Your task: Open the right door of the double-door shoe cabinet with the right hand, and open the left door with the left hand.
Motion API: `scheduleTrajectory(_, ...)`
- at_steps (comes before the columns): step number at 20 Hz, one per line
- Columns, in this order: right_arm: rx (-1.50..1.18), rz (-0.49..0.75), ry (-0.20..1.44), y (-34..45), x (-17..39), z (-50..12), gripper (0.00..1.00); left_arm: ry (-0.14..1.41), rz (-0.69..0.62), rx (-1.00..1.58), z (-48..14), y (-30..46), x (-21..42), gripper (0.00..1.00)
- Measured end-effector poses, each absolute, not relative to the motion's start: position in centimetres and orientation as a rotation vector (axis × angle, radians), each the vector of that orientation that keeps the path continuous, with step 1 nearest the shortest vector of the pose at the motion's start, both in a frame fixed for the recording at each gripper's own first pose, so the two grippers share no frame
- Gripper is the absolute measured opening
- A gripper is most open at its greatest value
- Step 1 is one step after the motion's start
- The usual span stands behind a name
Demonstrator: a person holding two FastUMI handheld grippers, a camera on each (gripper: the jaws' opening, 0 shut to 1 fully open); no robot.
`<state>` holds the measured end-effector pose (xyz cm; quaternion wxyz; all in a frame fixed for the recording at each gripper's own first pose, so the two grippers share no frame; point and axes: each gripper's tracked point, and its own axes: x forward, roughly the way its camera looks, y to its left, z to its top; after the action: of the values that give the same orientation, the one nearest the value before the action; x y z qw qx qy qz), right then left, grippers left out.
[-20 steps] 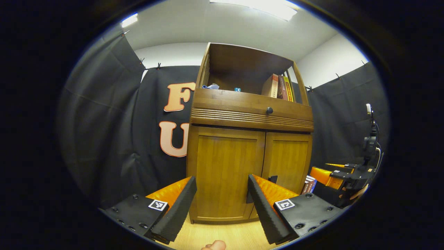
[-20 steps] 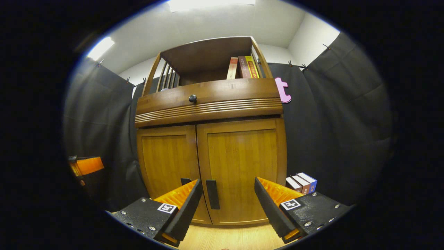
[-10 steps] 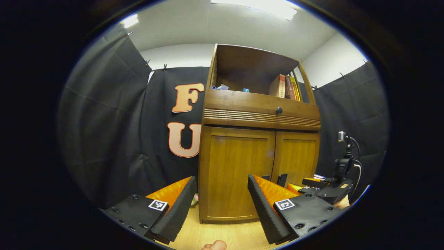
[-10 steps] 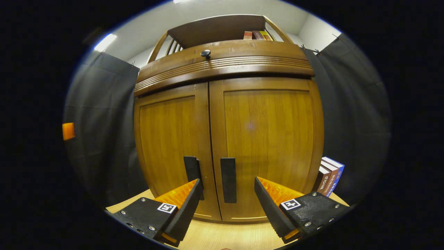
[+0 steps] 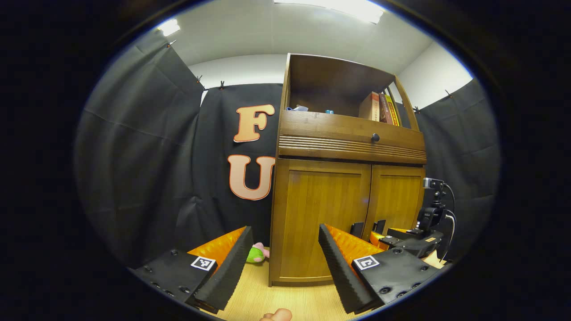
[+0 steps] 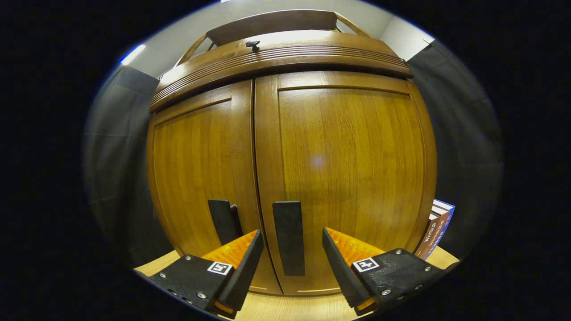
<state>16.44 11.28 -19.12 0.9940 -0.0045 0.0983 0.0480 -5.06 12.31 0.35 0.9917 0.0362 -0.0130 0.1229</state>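
Note:
The wooden shoe cabinet point(image 5: 350, 133) stands with both doors shut. In the right gripper view its right door point(image 6: 352, 165) and left door point(image 6: 196, 165) are very close. My right gripper point(image 6: 291, 263) is open, and the right door's black handle point(image 6: 289, 238) stands between its fingers without touching them. The left door's handle point(image 6: 222, 219) is just to the left. My left gripper point(image 5: 283, 263) is open and holds nothing, some way back from the left door point(image 5: 319, 223). In that view the right gripper point(image 5: 403, 238) sits low before the right door point(image 5: 397, 200).
Books lean by the cabinet's right side point(image 6: 438, 227), and more stand on its upper shelf point(image 5: 379, 107). A drawer with a dark knob point(image 5: 375, 137) runs above the doors. A green and pink toy point(image 5: 256, 254) lies on the wooden floor left of the cabinet.
My right gripper has moved in close to the doors, bringing the right handle between its fingers. My left gripper has swung left, so the cabinet sits further right and the toy shows.

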Motion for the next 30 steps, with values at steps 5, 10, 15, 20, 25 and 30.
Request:
scheduleTrajectory(5,0.002,0.081,0.206,11.6,17.5,-19.8,0.7,-0.021,0.257,0.083,0.1,13.1,-5.1,0.97)
scheduleTrajectory(10,-0.016,0.073,0.222,11.8,17.8,-20.6,0.58,-0.012,0.266,0.081,-0.4,13.9,-5.0,0.97)
scheduleTrajectory(15,0.02,0.082,0.252,11.6,17.8,-20.9,0.49,0.009,0.284,0.078,-0.9,14.5,-4.9,0.95)
scheduleTrajectory(20,0.002,0.117,0.264,11.6,16.6,-20.6,0.45,0.021,0.28,0.08,-1.2,14.0,-5.1,0.95)
scheduleTrajectory(25,0.014,0.184,0.273,10.8,13.0,-20.1,0.35,0.026,0.267,0.084,-1.1,13.0,-5.1,0.95)
scheduleTrajectory(30,-0.01,0.216,0.277,9.9,10.6,-19.6,0.35,0.029,0.244,0.084,-1.2,11.9,-5.2,0.95)
